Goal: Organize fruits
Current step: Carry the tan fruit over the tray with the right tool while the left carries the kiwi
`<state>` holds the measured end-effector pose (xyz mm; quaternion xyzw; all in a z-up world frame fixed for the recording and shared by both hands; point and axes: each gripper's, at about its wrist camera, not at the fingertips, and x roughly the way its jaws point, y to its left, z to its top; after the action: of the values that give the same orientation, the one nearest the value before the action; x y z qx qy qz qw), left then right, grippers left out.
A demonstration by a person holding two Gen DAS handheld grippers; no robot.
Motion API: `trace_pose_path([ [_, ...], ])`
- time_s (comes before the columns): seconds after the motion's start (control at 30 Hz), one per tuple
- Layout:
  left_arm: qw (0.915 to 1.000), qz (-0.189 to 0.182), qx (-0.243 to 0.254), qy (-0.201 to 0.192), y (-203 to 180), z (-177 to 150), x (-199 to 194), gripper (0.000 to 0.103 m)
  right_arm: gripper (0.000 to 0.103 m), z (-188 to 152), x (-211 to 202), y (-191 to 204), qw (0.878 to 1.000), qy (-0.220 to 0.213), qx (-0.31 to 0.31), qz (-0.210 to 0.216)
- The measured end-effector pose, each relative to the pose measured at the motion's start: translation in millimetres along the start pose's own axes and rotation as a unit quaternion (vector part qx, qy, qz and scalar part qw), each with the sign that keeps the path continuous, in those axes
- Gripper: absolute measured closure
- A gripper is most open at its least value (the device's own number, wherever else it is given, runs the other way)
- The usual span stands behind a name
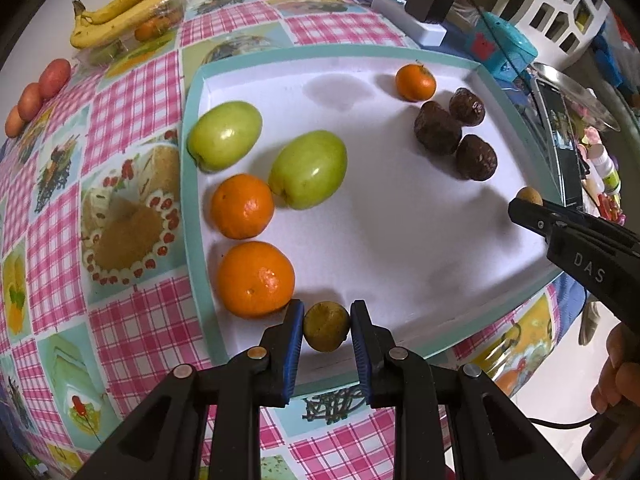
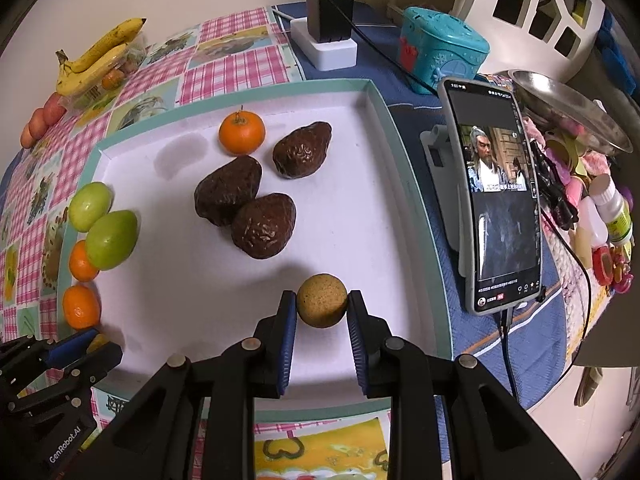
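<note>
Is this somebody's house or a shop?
Most likely a house: a picture-print tablecloth covers the table, a phone playing a show is propped beside the fruit tray, and a white laundry basket stands behind.

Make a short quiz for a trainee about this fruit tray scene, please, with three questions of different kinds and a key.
1. True or false: the left gripper holds nothing between its fingers.
2. How many dark brown fruits lie on the tray?
3. Multiple choice: the bananas are A) on the tray, B) on the tablecloth outside the tray, C) in the right gripper.

Key
1. False: a small yellowish-brown fruit sits between them.
2. Three.
3. B.
</note>
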<state>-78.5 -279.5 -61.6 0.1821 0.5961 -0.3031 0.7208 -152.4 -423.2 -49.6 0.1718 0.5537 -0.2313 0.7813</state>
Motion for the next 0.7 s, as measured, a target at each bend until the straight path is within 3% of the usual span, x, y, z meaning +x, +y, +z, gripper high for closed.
trace_pose_path([
  [0.7,0.9999,-0.004,-0.001,0.010,7.4,-0.5,5.6,0.077,0.076,-0.7,19.1,8.4,1.000,0.018,-0.009,-0.007],
])
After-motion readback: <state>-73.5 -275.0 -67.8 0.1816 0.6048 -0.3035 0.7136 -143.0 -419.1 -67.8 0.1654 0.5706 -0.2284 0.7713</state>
